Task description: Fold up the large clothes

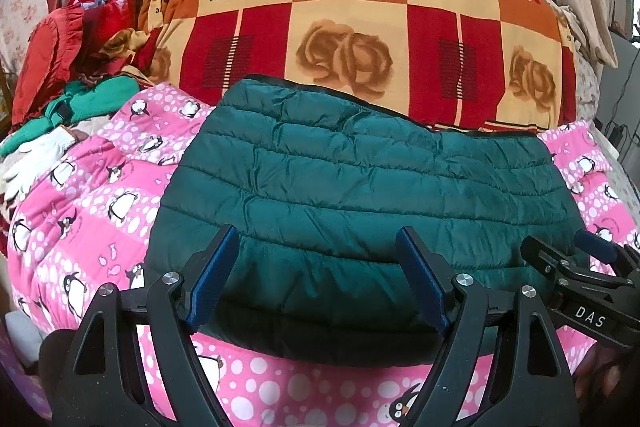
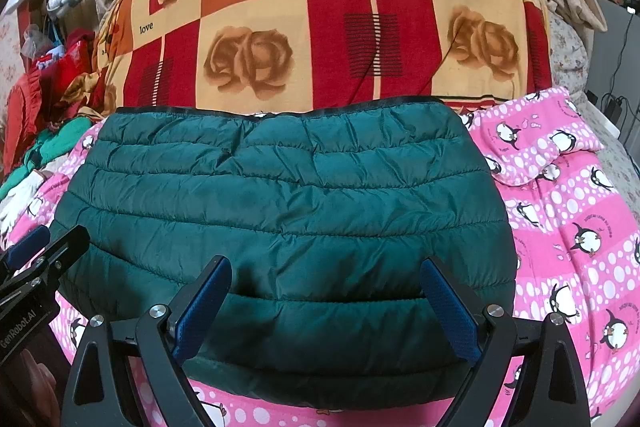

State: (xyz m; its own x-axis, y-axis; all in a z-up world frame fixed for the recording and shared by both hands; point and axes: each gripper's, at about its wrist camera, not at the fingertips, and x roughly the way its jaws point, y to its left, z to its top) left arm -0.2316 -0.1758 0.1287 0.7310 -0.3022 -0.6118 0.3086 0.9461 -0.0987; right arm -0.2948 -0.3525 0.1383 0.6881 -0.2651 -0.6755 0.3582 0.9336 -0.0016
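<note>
While the left wrist view looks down, the left claw (image 1: 316,263) stands spread and empty above the folded green puffer jacket (image 1: 340,179), which lies on the pink penguin quilt (image 1: 80,211) over the bed. From the right wrist, the right claw (image 2: 326,297) hangs equally wide, gripping nothing, over that jacket's near edge.

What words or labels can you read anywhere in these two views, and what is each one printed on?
"love": printed several times on the rose-patterned quilt behind the green puffer jacket.
"DAS": on the right gripper, seen in the left wrist view.
"GenRobot.AI": on the left gripper, seen in the right wrist view.
Small curved lettering beside the penguins on the pink penguin sheet: too small to read.
</note>
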